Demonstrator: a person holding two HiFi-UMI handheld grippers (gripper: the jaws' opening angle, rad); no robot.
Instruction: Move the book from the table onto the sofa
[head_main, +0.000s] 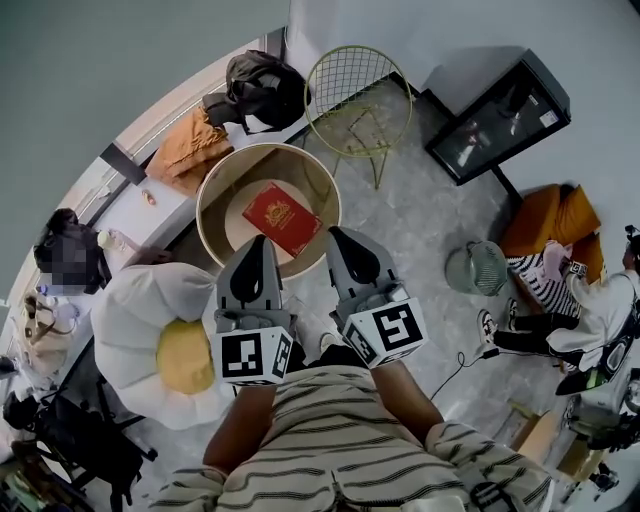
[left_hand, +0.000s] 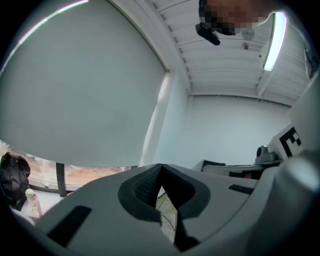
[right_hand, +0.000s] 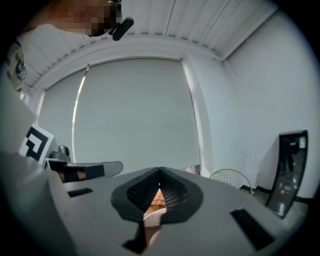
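Red book (head_main: 281, 217) flat on round bench (head_main: 212, 195), long axis diagonal, upper left to lower right in head view. Closed and empty, left tongs (head_main: 257, 242) and right tongs (head_main: 334, 233) hover near its lower corner.

No legible text in view.
Book (head_main: 282, 217) cover: gold emblem and print, too small to read. Cubes on left gripper (head_main: 257, 242) and right gripper (head_main: 336, 233): black-and-white square marker patterns only.
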